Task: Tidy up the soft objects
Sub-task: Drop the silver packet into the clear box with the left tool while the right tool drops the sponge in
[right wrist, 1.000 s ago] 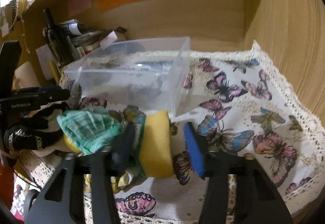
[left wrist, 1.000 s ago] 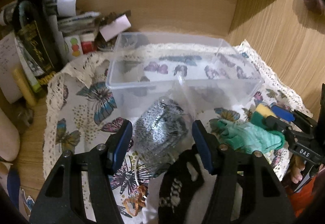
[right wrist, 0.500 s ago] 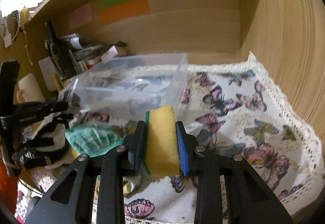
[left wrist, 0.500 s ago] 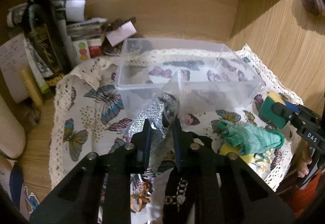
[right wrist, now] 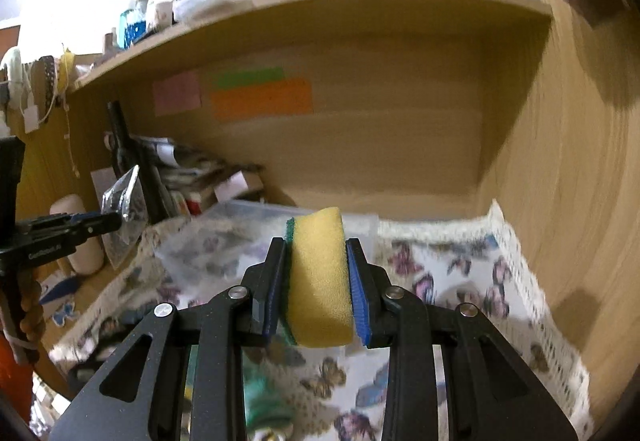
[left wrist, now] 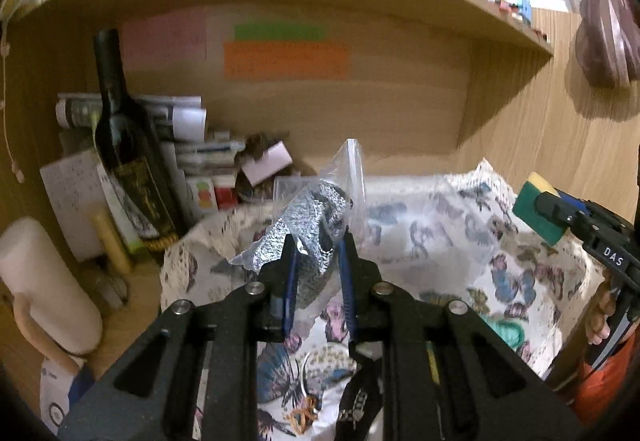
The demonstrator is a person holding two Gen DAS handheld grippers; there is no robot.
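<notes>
My left gripper [left wrist: 318, 243] is shut on a clear plastic bag with a silver scrubber [left wrist: 316, 217] inside and holds it up above the butterfly cloth [left wrist: 520, 281]. It shows at the left of the right wrist view [right wrist: 124, 201]. My right gripper [right wrist: 318, 245] is shut on a yellow sponge with a green backing [right wrist: 320, 277], lifted above the cloth [right wrist: 480, 281]; the sponge also shows at the right of the left wrist view [left wrist: 536, 209]. The clear plastic box [right wrist: 352, 221] lies behind the sponge, blurred. A green cloth [left wrist: 504, 333] lies on the table.
A dark wine bottle [left wrist: 124, 145], stacked papers and small boxes [left wrist: 208, 169] crowd the back left corner. A white roll [left wrist: 44, 281] stands at the left. A black strap [left wrist: 356, 401] lies below the left gripper. Wooden walls and a shelf [right wrist: 360, 13] enclose the space.
Both grippers closed on their objects and lifted: the left raised the bagged scrubber off the cloth, the right raised the sponge. Both views now tilt upward toward the shelf.
</notes>
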